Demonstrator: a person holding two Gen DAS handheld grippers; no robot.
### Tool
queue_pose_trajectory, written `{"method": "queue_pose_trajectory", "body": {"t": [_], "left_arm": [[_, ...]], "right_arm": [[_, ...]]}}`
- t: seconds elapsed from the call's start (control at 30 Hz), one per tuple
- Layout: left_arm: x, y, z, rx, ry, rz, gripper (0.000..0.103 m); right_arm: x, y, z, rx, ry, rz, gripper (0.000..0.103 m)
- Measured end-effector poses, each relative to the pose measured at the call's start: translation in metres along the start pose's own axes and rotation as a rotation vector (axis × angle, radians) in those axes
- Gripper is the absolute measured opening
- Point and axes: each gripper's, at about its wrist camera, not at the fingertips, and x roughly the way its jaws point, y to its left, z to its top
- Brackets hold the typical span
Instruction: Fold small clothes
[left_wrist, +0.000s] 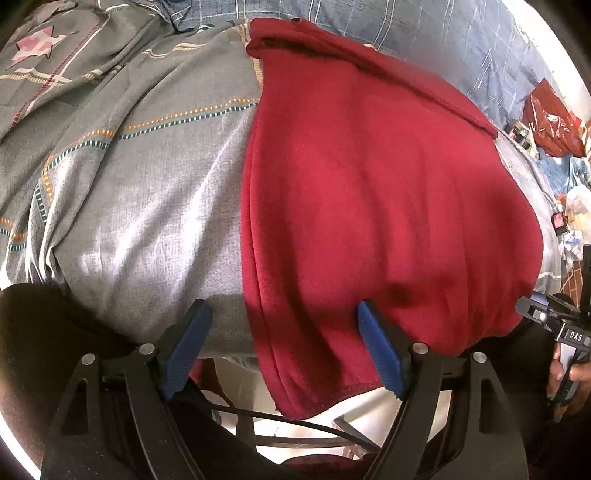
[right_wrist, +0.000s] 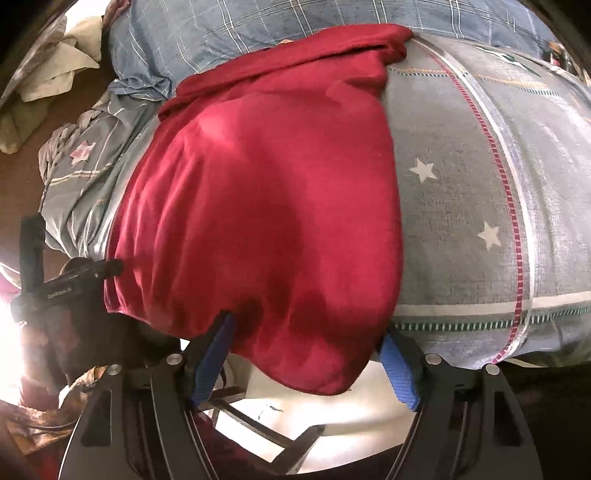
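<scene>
We see a red garment (left_wrist: 369, 192) spread flat on a bed whose grey sheet (left_wrist: 147, 206) carries stripes and stars. Its near hem hangs over the bed's edge towards us, and its far end is bunched into a fold next to a blue checked quilt (left_wrist: 406, 33).

Our left hand-held gripper (left_wrist: 284, 350) stands wide, its blue pads (left_wrist: 380, 354) apart. One pad sits over the bare sheet, the other over the garment's near edge, and the garment's left hem runs down between them. Nothing is clamped.

Our right hand-held gripper (right_wrist: 306, 358) is also wide, one pad at each side of the garment's hanging right corner. The cloth drapes between and partly over the pad tips, and we cannot tell whether the tips touch it; the pads do not press it.

In the left wrist view, the right hand-held gripper's body shows at the right edge, with fingers (left_wrist: 557, 373) around it. Crumpled pale cloth (right_wrist: 62, 55) lies on the floor past the bed.
</scene>
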Motion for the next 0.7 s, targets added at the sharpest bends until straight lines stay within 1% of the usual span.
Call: {"method": "queue_pose_trajectory", "body": {"t": [0.2, 0.3, 0.37, 0.4, 0.47, 0.5, 0.53, 0.57, 0.6, 0.63, 0.7], "left_arm": [[0.000, 0.006, -0.001, 0.005, -0.002, -0.004, 0.084], [0.001, 0.004, -0.001, 0.008, -0.009, 0.005, 0.084], [0.001, 0.001, -0.002, 0.022, -0.010, 0.008, 0.084], [0.001, -0.001, -0.003, 0.038, -0.010, 0.006, 0.083], [0.001, -0.007, -0.005, 0.071, -0.020, 0.013, 0.073], [0.000, -0.009, -0.006, 0.086, -0.029, 0.023, 0.063], [0.000, -0.011, -0.007, 0.093, -0.033, 0.029, 0.050], [-0.002, -0.013, -0.006, 0.097, -0.036, 0.024, 0.041], [-0.004, -0.012, -0.005, 0.090, -0.033, -0.001, 0.022], [-0.005, -0.011, -0.004, 0.075, -0.020, -0.031, 0.013], [-0.008, -0.010, 0.000, 0.062, -0.010, -0.050, 0.010]], "right_arm": [[-0.003, -0.008, 0.000, 0.034, -0.019, 0.020, 0.078], [-0.002, -0.006, -0.001, 0.017, -0.022, -0.001, 0.078], [-0.001, -0.002, -0.003, -0.003, -0.015, -0.032, 0.075], [0.000, 0.001, -0.004, -0.007, -0.013, -0.042, 0.072], [0.000, 0.004, -0.005, -0.028, -0.018, -0.057, 0.061], [0.000, 0.004, -0.006, -0.037, -0.023, -0.059, 0.047], [0.000, 0.005, -0.005, -0.041, -0.028, -0.054, 0.028], [0.000, 0.005, -0.004, -0.044, -0.030, -0.041, 0.016], [-0.001, 0.006, -0.003, -0.045, -0.033, -0.021, 0.010], [-0.002, 0.008, -0.003, -0.052, -0.042, -0.016, 0.010], [-0.011, 0.016, -0.004, -0.091, -0.079, 0.010, 0.010]]}}
